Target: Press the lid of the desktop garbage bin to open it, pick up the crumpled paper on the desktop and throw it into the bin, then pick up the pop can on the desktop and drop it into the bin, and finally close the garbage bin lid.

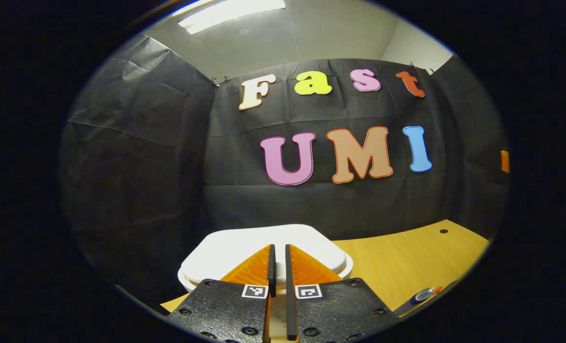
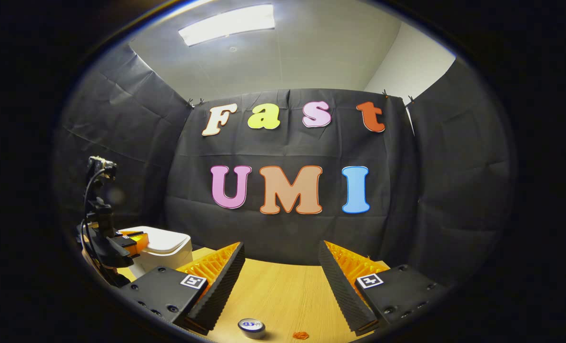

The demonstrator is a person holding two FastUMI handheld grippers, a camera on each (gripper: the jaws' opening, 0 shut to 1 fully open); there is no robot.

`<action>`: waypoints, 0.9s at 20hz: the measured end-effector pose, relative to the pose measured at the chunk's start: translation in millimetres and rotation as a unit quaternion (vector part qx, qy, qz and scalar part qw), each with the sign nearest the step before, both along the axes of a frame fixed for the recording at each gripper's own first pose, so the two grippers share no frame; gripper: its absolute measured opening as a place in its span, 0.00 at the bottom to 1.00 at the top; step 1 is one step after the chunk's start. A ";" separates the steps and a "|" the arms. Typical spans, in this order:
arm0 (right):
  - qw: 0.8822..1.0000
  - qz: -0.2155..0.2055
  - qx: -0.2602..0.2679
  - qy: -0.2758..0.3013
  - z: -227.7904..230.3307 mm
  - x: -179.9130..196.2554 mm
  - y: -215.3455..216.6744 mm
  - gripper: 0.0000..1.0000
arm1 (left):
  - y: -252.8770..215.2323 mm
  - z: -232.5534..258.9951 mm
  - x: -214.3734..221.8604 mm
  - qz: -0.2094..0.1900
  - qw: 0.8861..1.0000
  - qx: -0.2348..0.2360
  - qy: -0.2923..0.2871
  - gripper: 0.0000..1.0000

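The white desktop bin [image 1: 244, 250] stands with its lid down, right under my left gripper [image 1: 278, 259]. That gripper is shut with nothing between its fingers, and its tips sit over the lid. In the right gripper view, the left gripper [image 2: 137, 239] rests on the bin [image 2: 168, 250] at the far left, held by a hand. My right gripper [image 2: 281, 247] is open above the wooden table [image 2: 283, 290]. The pop can [image 2: 251, 327] stands upright near the front edge, with a small orange crumpled paper [image 2: 301, 335] just to its right. Can [image 1: 421, 295] and paper [image 1: 438, 289] also lie at the lower right.
The wooden table [image 1: 406, 257] stretches right of the bin, with a small dark hole [image 1: 443, 231] near its back edge. Black cloth walls close the booth behind and on both sides.
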State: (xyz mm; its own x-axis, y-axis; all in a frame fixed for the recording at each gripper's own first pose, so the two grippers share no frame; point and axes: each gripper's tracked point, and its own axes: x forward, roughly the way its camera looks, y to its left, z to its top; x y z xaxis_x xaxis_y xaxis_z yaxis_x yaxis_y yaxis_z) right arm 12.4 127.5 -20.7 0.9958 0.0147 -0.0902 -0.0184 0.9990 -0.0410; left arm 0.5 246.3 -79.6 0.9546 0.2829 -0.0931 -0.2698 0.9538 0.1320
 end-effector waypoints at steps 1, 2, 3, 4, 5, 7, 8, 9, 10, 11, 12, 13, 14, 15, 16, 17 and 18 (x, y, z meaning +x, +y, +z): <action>1.000 0.000 0.003 -0.001 -0.7 4.1 -4.4 0.98 | -3.9 10.4 0.5 0.001 1.000 -0.004 -0.009 0.09; 1.000 0.000 0.008 -0.001 0.1 7.7 -9.1 0.98 | -9.2 20.3 0.6 -0.001 1.000 -0.008 -0.019 0.09; 1.000 0.001 0.011 0.000 0.1 9.2 -13.6 0.98 | -15.8 29.9 1.7 -0.005 0.999 -0.012 -0.031 0.12; 1.000 0.001 0.013 -0.001 0.1 10.9 -18.7 0.98 | -22.1 39.8 1.8 -0.008 0.999 -0.015 -0.041 0.12; 1.000 0.000 0.011 -0.002 1.2 13.6 -25.3 0.98 | -31.3 49.4 3.5 -0.019 0.998 -0.020 -0.051 0.16; 1.000 -0.003 0.008 0.000 -2.5 18.5 -37.8 0.98 | -52.7 63.3 4.2 -0.037 0.997 -0.035 -0.066 0.23; 1.000 -0.004 0.009 0.005 -7.3 21.7 -43.6 1.00 | -64.3 70.2 2.8 -0.048 0.995 -0.041 -0.074 0.25; 1.000 -0.004 0.009 0.013 -14.6 24.8 -47.7 0.98 | -76.2 75.4 1.0 -0.059 0.994 -0.046 -0.082 0.34; 1.000 -0.004 0.008 0.022 -21.2 27.4 -52.9 0.98 | -89.2 79.4 -0.7 -0.072 0.992 -0.051 -0.088 0.43; 0.999 -0.004 0.008 0.031 -30.2 28.8 -58.3 0.98 | -103.3 82.6 -2.5 -0.086 0.990 -0.058 -0.096 0.58; 0.999 -0.002 0.008 0.041 -38.2 30.5 -61.5 0.98 | -114.8 86.3 -2.3 -0.097 0.988 -0.062 -0.103 0.74; 0.999 0.000 0.008 0.053 -49.1 31.4 -64.1 0.98 | -124.0 86.5 -2.9 -0.106 0.987 -0.066 -0.106 0.87; 0.998 0.004 0.007 0.065 -60.4 32.7 -65.6 0.98 | -130.3 86.6 -3.8 -0.109 0.986 -0.065 -0.105 0.89; 0.997 0.009 0.005 0.083 -74.2 33.4 -66.8 0.98 | -131.9 85.3 -4.9 -0.107 0.987 -0.062 -0.103 0.91; 0.995 0.016 0.003 0.101 -90.1 34.3 -67.3 0.98 | -133.8 86.0 -7.1 -0.104 0.988 -0.058 -0.101 0.90; 0.992 0.021 -0.001 0.123 -108.6 34.4 -67.7 0.99 | -137.3 87.4 -9.4 -0.103 0.988 -0.056 -0.101 0.90; 0.989 0.027 -0.004 0.145 -127.2 34.9 -68.7 0.99 | -140.1 89.4 -12.1 -0.102 0.988 -0.054 -0.101 0.91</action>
